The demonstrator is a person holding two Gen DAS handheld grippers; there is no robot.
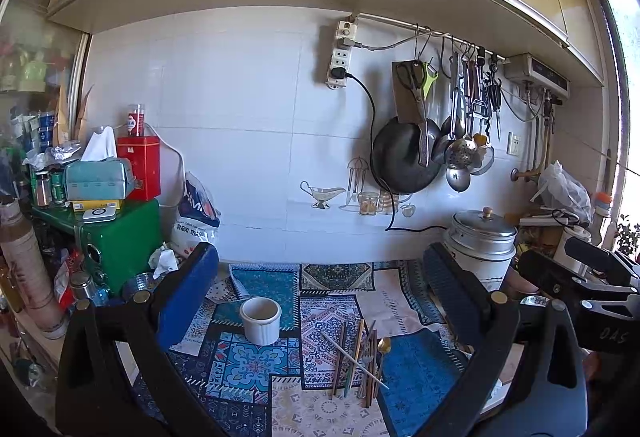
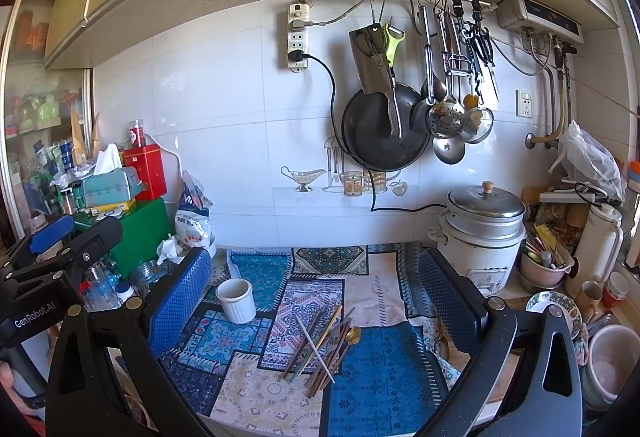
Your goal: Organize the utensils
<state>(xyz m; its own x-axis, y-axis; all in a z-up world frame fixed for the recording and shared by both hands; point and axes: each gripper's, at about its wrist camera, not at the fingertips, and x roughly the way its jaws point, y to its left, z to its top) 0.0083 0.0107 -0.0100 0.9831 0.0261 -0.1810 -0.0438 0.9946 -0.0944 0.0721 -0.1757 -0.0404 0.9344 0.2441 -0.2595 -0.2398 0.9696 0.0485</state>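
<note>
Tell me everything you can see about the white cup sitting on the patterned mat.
The white cup is a small, handleless, cylindrical pot with a thick rounded rim and faintly fluted sides; it looks like glazed ceramic. It stands upright with its mouth open, and nothing is visible inside. It rests on the patterned mat, on a teal patch toward the mat's back left. The pile of utensils lies apart from it, nearer the camera and to its right. Nothing but the mat touches it; both grippers are clear of it.

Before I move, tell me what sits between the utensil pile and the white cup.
Nothing visible does. Only bare patterned mat lies between the utensil pile and the white cup, which stands upright, left of the pile and farther back.
</note>
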